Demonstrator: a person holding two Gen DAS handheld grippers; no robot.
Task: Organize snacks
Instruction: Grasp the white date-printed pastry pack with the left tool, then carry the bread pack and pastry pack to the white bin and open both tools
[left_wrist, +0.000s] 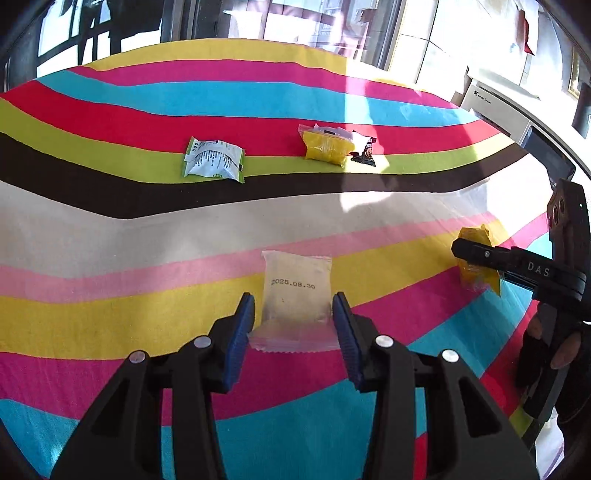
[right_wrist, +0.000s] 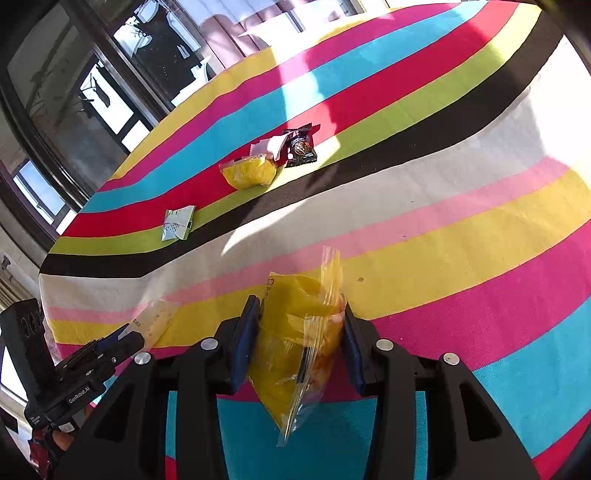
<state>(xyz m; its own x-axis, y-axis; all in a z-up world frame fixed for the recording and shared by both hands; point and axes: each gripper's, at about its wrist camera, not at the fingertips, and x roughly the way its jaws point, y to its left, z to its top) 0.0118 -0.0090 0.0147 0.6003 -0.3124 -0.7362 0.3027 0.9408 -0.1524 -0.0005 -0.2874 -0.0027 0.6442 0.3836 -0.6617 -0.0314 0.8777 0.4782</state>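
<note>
Gripping over the striped cloth (left_wrist: 110, 221), my left gripper (left_wrist: 293, 325) pinches a clear packet (left_wrist: 295, 288) near the cloth's near edge, while my right gripper (right_wrist: 299, 332) clamps a yellow bag (right_wrist: 295, 332). Toward the far edge lie another yellow bag (left_wrist: 327, 147), a green packet (left_wrist: 214, 160) and a dark packet (left_wrist: 364, 151).

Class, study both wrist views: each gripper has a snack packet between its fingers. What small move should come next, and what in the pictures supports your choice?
Probably lift the left gripper slightly, carrying its clear packet toward the far snacks. Its pads sit against the packet's sides, and the right gripper already holds a yellow packet. The green-white packet and yellow-and-dark pair lie grouped on the far stripes.
</note>
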